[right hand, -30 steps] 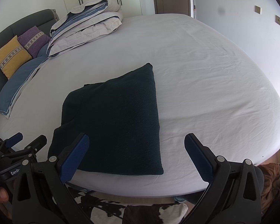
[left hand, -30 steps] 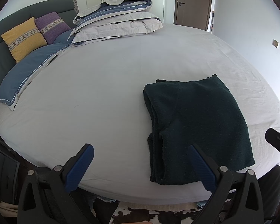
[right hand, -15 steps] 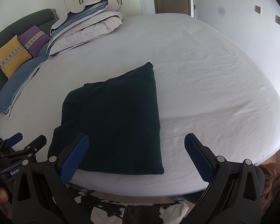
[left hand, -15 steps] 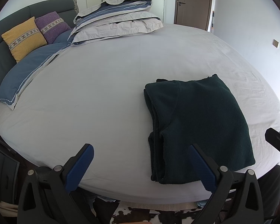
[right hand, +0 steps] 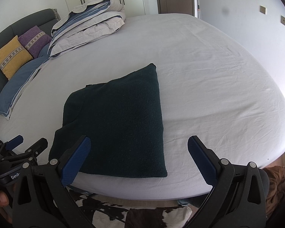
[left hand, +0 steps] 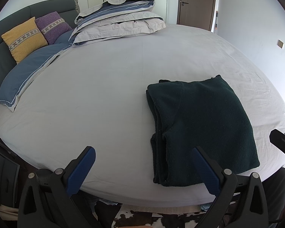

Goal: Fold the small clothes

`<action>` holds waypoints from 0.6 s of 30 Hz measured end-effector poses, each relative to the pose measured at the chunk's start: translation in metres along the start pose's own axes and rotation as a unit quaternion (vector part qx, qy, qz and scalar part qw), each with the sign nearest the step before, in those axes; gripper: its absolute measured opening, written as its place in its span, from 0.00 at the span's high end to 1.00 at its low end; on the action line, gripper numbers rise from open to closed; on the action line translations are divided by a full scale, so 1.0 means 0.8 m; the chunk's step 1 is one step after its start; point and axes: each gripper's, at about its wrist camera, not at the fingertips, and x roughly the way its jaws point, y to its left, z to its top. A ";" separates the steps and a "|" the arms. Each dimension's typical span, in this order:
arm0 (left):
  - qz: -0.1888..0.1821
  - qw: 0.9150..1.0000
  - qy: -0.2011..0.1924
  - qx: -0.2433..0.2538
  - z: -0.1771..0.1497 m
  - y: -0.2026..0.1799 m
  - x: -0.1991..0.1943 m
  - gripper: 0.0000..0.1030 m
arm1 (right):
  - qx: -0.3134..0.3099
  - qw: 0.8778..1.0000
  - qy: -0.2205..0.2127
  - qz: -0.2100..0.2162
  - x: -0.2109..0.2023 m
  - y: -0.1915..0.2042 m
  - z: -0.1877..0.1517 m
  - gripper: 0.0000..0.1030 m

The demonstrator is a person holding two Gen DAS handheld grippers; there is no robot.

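A dark green knitted garment [left hand: 201, 125] lies folded into a flat rectangle near the front edge of the bed [left hand: 104, 87]. My left gripper [left hand: 142, 168] hovers open at the bed's front edge, its right blue pad over the garment's near end, nothing held. In the right wrist view the same garment [right hand: 121, 121] lies just ahead of my right gripper [right hand: 138, 157], which is open and empty, its left pad above the garment's near left corner. The left gripper [right hand: 19, 150] shows at that view's left edge.
A folded grey and blue duvet [left hand: 119, 20] is stacked at the far side of the bed. Yellow [left hand: 23, 38] and purple [left hand: 54, 27] cushions lean on the dark headboard at the left, beside a blue pillow [left hand: 28, 76]. A cowhide rug [right hand: 142, 216] lies below.
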 end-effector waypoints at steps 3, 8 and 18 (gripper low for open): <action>0.000 1.000 0.000 0.000 -0.001 0.000 0.000 0.00 | 0.000 1.000 0.000 0.000 0.000 0.000 0.000 0.00; -0.001 1.000 0.002 0.000 -0.003 0.001 0.001 0.00 | 0.001 1.000 0.000 0.000 -0.001 0.002 -0.001 0.00; -0.002 1.000 0.005 0.000 -0.004 0.005 0.003 0.00 | -0.001 1.000 0.001 0.001 0.000 0.000 -0.001 0.00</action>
